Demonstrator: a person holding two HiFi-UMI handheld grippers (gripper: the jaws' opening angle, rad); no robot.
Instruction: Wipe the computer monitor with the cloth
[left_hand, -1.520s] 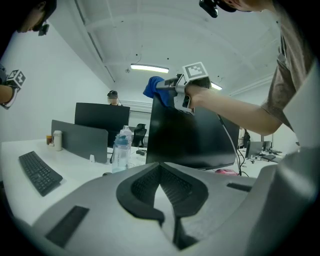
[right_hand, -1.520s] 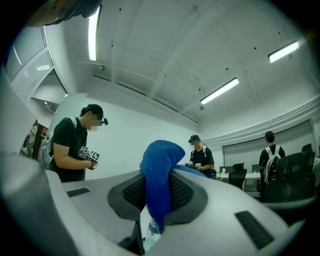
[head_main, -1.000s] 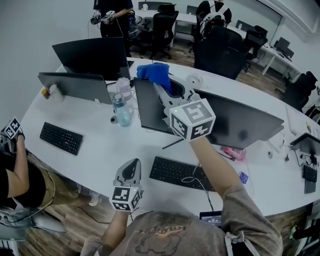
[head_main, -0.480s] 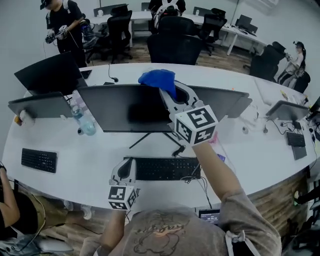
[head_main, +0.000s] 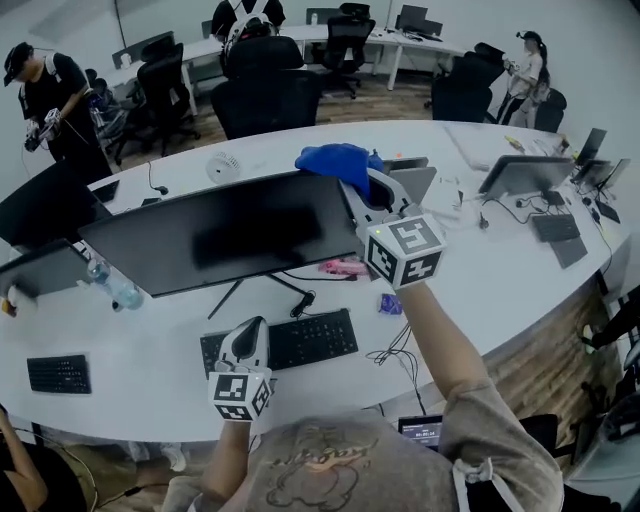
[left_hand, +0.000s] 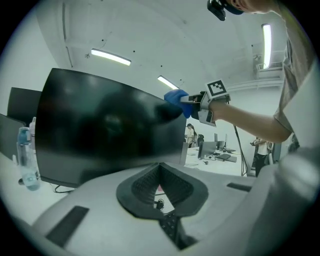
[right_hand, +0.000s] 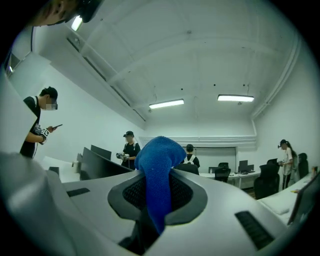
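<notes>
Along the left of the white desk, a clear water bottle stood upright just beside the left end of the monitor; I could not tell how much was in it. Nearer me, my left tongs hung low over the desk's near edge with the jaws brought together and nothing between them. They were tilted up toward the dark screen, and their tips sat just left of the black keyboard that lay in front of the monitor's stand.

The monitor's long axis ran left to right across the desk, its right end a little farther from me than its left. Its unlit screen faced me. A small pink object lay on the desk below its right end.

At the monitor's upper right corner was the blue cloth, clamped in my right tongs, whose jaws were closed on it. The cloth ran lengthwise between the jaws as a narrow strip and bunched into a rounded lump past their tips, over the monitor's top edge. Whether it pressed on the monitor I could not tell.
</notes>
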